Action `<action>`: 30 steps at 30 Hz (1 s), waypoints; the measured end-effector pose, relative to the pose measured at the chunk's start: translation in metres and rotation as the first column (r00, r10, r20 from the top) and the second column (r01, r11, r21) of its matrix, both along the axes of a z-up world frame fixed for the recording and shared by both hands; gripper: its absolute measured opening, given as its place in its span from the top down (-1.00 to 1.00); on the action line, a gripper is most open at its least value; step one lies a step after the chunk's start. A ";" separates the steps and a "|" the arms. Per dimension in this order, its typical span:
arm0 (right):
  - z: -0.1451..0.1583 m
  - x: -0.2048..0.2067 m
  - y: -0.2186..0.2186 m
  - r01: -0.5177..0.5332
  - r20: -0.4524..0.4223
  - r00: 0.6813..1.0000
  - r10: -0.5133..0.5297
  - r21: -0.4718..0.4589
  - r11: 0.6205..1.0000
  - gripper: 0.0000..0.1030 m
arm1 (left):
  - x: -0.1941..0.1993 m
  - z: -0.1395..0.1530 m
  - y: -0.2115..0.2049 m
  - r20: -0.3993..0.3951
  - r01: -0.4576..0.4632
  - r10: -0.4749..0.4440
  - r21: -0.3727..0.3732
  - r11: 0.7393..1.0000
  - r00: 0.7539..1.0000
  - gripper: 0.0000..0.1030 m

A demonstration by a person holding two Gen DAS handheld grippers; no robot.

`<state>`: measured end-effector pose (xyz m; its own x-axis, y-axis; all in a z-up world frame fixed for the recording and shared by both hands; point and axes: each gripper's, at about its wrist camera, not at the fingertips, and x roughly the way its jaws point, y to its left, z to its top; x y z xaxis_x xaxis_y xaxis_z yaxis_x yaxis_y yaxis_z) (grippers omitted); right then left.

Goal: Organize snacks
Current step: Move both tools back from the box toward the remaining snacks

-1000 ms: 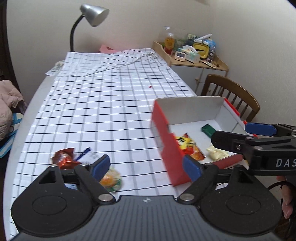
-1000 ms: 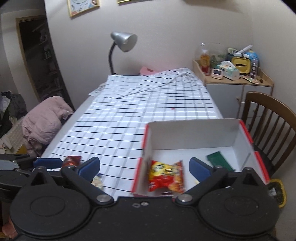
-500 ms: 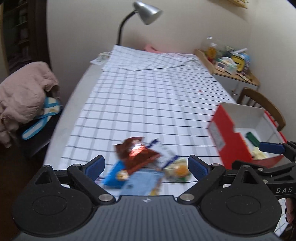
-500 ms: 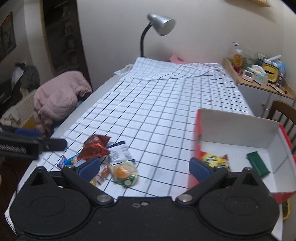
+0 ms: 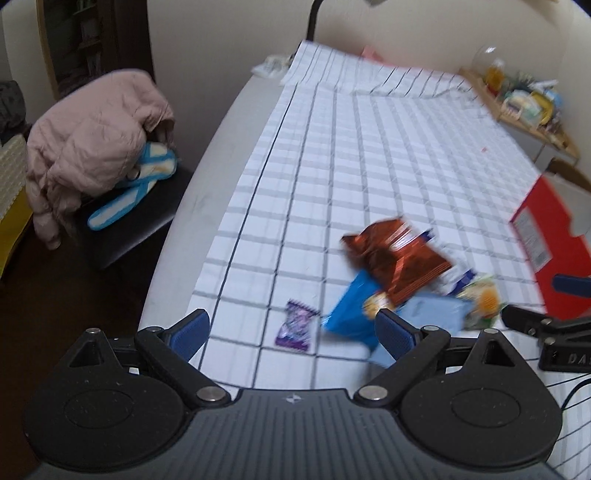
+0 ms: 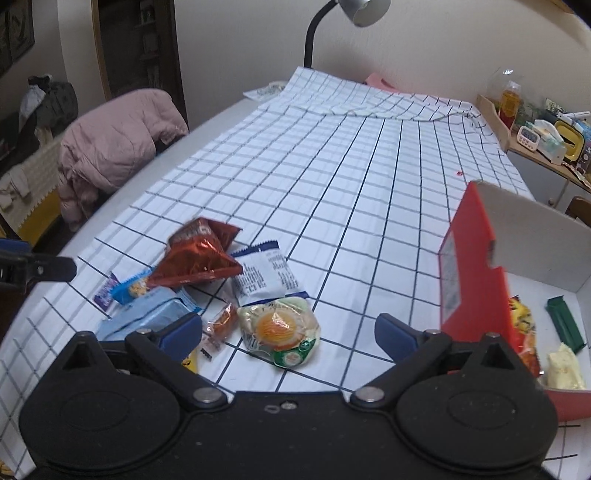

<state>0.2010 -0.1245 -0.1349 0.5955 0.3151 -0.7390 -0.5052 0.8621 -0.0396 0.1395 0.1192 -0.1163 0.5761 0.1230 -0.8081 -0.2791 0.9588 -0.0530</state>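
Note:
A pile of snacks lies on the checked cloth: a red-brown foil bag (image 6: pixel 199 258), a white packet with blue edges (image 6: pixel 266 275), a round clear pack with an orange centre (image 6: pixel 280 328), blue packets (image 6: pixel 147 314) and a purple sweet (image 5: pixel 295 325). My left gripper (image 5: pixel 293 330) hovers open over the purple sweet, pads clear of it. Open as well, my right gripper (image 6: pixel 288 332) hangs above the round pack without touching it. At the right stands the red box (image 6: pixel 476 266), white inside, holding a yellow-red bag (image 6: pixel 521 325), a green bar (image 6: pixel 565 325) and a pale pack (image 6: pixel 565 369).
The table's left edge (image 5: pixel 192 206) runs close to the pile. Beyond it a pink jacket (image 5: pixel 96 144) lies over a dark chair. A desk lamp (image 6: pixel 364 11) stands at the far end, and a cluttered wooden shelf (image 6: pixel 546 140) at the far right.
Both views have swung left and down, from the red box to the snack pile, which is now closer. The left jaws stand slightly wider than a second ago.

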 end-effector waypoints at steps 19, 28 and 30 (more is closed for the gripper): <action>-0.042 0.032 0.012 0.025 -0.099 0.995 -0.028 -0.028 0.999 -0.51 | 0.028 -0.051 0.014 -0.111 0.016 -0.018 -0.020 1.000 0.994 0.02; -0.046 0.031 0.019 -0.012 -0.098 0.995 0.008 -0.036 0.999 -0.20 | 0.038 -0.052 0.001 -0.098 0.100 -0.097 0.030 0.995 0.991 0.37; -0.046 0.030 0.018 -0.011 -0.099 0.995 0.008 -0.032 0.999 -0.16 | 0.039 -0.052 0.000 -0.096 0.105 -0.102 0.030 0.994 0.990 0.53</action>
